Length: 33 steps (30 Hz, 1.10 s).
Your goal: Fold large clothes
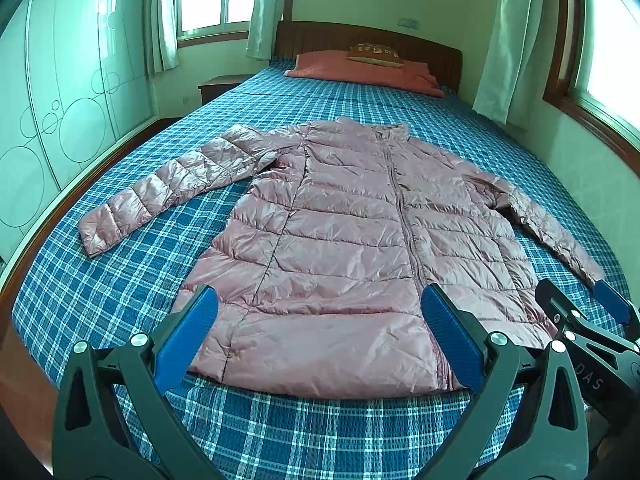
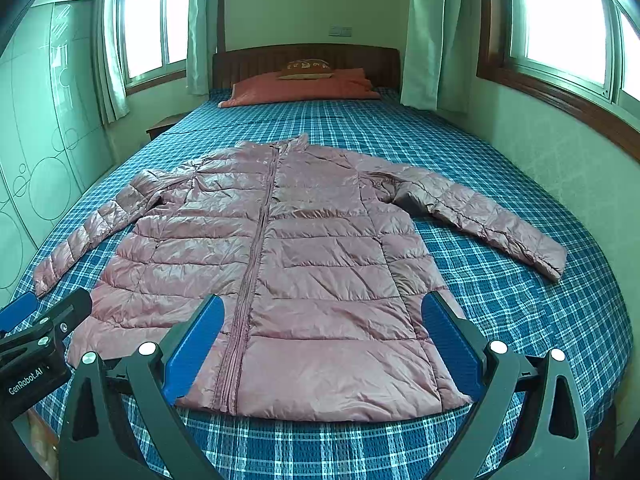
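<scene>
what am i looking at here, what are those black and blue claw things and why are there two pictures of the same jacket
The claws are hand-held tools, not a robot: a person holds one two-finger gripper in each hand, and each carries a wide-angle camera looking along its fingers. One picture is from the left gripper, the other from the right gripper, so you see the same scene from two nearby spots. Each view also catches the other tool at its edge.

On the bed, with its blue checked sheet, a pink puffer jacket lies flat, zipped, sleeves spread out. A pillow sits at the far end by the headboard.

Both grippers are open above the jacket's hem and hold nothing. No fold has been made yet.
</scene>
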Each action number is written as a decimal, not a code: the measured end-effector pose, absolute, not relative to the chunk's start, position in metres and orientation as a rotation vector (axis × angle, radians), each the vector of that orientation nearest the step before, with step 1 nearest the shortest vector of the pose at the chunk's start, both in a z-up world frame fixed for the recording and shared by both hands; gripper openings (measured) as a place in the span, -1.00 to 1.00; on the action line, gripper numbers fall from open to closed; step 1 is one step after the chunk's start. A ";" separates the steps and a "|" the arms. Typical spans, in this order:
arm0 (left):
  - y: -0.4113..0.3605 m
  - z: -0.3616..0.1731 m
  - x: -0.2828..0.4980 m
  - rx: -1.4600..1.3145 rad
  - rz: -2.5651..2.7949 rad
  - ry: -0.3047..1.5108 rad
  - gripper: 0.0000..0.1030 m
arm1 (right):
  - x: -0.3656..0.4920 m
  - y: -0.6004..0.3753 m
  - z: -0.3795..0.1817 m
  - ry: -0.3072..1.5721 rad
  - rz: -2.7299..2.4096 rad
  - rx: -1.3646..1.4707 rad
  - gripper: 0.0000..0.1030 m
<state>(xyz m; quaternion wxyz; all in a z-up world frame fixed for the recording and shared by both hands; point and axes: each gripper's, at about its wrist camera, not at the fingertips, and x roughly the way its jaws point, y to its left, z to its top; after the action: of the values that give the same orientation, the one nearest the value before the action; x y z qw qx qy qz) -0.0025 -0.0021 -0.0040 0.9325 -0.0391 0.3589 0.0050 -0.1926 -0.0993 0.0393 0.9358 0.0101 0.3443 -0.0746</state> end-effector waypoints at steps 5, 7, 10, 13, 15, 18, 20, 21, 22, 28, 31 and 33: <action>0.000 -0.005 -0.003 -0.078 0.013 0.734 0.96 | -0.192 -0.100 0.039 0.703 -0.153 0.021 0.90; 0.000 -0.005 -0.003 -0.077 0.013 0.735 0.96 | -0.192 -0.100 0.040 0.703 -0.152 0.021 0.90; 0.000 -0.005 -0.003 -0.078 0.013 0.735 0.96 | -0.192 -0.100 0.039 0.703 -0.155 0.022 0.90; 0.001 -0.005 -0.003 -0.076 0.013 0.734 0.96 | -0.191 -0.101 0.041 0.702 -0.156 0.024 0.90; 0.001 -0.004 -0.002 -0.074 0.014 0.734 0.96 | -0.191 -0.102 0.041 0.703 -0.155 0.024 0.90; 0.001 -0.004 0.000 -0.069 0.014 0.736 0.96 | -0.191 -0.102 0.041 0.703 -0.155 0.024 0.90; 0.001 -0.004 0.000 -0.069 0.013 0.737 0.96 | -0.191 -0.102 0.041 0.704 -0.155 0.024 0.90; 0.001 -0.004 0.000 -0.069 0.013 0.737 0.96 | -0.191 -0.102 0.041 0.704 -0.155 0.024 0.90; 0.001 -0.004 0.000 -0.069 0.015 0.737 0.96 | -0.191 -0.102 0.041 0.705 -0.155 0.024 0.90; 0.002 -0.005 0.001 -0.066 0.013 0.745 0.96 | -0.190 -0.103 0.041 0.708 -0.153 0.024 0.90; 0.000 -0.006 0.001 -0.064 0.012 0.746 0.96 | -0.190 -0.102 0.040 0.710 -0.151 0.026 0.90; 0.000 -0.007 0.001 -0.060 0.010 0.747 0.96 | -0.189 -0.102 0.040 0.710 -0.150 0.025 0.90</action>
<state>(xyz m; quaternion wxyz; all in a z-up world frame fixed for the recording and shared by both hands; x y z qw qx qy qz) 0.0013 -0.0005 -0.0069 0.9306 -0.0295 0.3647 0.0050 -0.1892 -0.1021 0.0396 0.9348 0.0123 0.3472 -0.0735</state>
